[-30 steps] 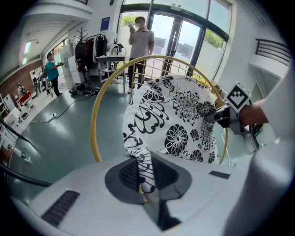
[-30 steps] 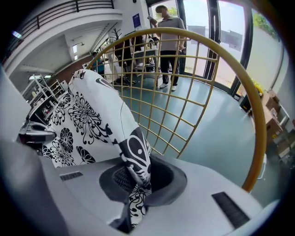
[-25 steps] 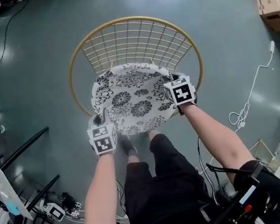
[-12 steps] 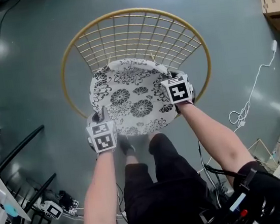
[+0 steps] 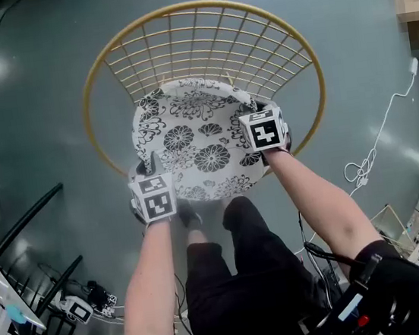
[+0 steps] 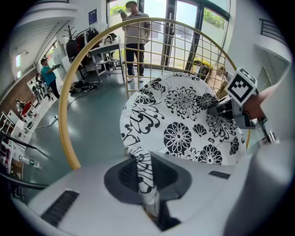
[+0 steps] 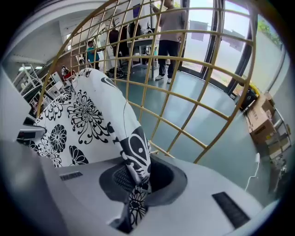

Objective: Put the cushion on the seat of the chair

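Head view: cushion point(image 5: 191, 146) over gold chair point(image 5: 187, 6)

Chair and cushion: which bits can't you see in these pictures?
- Seat of the gold wire chair: head view, covered by the round black-and-white flowered cushion, so whether they touch is unclear.
- Chair legs: below the cushion and hoop, shown in no view.
- Tips of the left claw and right claw: head view, their own marker cubes cover them.
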Available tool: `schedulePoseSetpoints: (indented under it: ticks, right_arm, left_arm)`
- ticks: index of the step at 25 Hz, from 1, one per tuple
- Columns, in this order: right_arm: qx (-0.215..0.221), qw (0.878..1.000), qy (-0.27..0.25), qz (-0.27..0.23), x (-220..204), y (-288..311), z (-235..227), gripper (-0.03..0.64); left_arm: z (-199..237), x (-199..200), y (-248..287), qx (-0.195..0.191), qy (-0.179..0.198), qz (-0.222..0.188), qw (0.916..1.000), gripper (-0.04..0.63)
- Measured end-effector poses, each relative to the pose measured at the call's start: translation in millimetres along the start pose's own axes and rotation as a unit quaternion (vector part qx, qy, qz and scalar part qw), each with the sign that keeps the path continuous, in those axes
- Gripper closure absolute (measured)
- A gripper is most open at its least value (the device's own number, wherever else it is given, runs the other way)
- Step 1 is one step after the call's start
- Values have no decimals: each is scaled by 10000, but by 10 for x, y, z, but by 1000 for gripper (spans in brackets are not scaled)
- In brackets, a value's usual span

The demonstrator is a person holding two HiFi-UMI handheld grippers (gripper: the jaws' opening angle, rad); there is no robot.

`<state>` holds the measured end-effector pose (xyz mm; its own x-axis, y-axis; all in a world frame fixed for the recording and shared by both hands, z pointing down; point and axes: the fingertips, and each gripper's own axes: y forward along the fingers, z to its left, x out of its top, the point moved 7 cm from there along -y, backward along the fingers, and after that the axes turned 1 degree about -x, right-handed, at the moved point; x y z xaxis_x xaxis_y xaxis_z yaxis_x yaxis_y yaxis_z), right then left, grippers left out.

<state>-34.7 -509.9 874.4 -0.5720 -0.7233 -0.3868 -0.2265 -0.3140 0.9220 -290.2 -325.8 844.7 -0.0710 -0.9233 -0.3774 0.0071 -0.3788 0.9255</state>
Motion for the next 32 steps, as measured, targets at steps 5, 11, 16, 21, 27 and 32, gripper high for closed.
schedulePoseSetpoints:
  ticks: [5, 11, 16, 21, 27, 32]
  right_arm:
    - [6, 10000, -36, 17, -2, 23, 27, 581]
    - [-49, 9999, -60, -121, -7, 22, 30, 569]
    - [49, 9998, 6, -202, -8, -12, 42, 500]
    - [26, 9994, -11, -333, 16, -162, 40, 432]
    - [-64, 9988, 81, -469, 63, -498, -39, 350]
    - [-114, 9965, 135, -820, 93, -916, -29, 353]
  left_arm:
    - [28, -10, 62, -22, 5, 32, 10000, 574]
    - [-2, -10, 44, 64, 196, 15, 9998, 557]
    - [-1, -30, -4, 73, 343, 21, 9994, 476]
    - [-11, -14, -160, 113, 490, -96, 9987, 391]
    - [-107, 141, -501, 102, 618, -537, 9966, 383]
    - [-229, 291, -896, -110, 534, -1044, 9930, 383]
